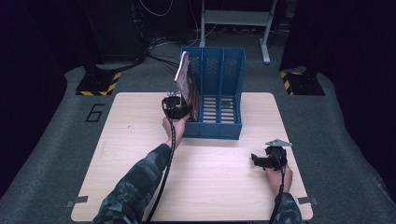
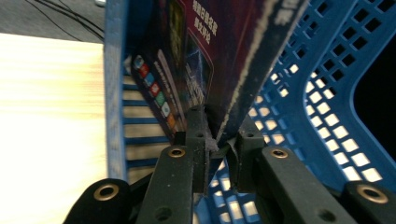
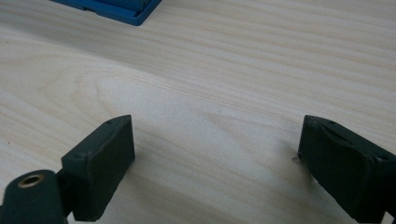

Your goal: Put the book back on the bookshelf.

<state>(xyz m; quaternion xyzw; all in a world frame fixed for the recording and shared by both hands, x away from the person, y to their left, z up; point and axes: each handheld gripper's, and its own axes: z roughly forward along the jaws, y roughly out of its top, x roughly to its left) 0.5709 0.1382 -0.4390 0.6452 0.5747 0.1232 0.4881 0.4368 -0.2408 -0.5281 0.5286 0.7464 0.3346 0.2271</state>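
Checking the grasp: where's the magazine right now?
In the high view the magazine leans tilted in the left slot of the blue rack at the table's far edge, its lower edge pinched by the left claw.

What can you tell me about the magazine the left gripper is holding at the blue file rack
The magazine is thin and glossy, with a dark purple cover carrying printed pictures, a row of small coloured icons and white lettering; its page edge looks pale. It stands tilted in the left compartment of the blue file rack, top leaning left over the rack's side. The left gripper is shut on its lower corner, where the paper crumples slightly.
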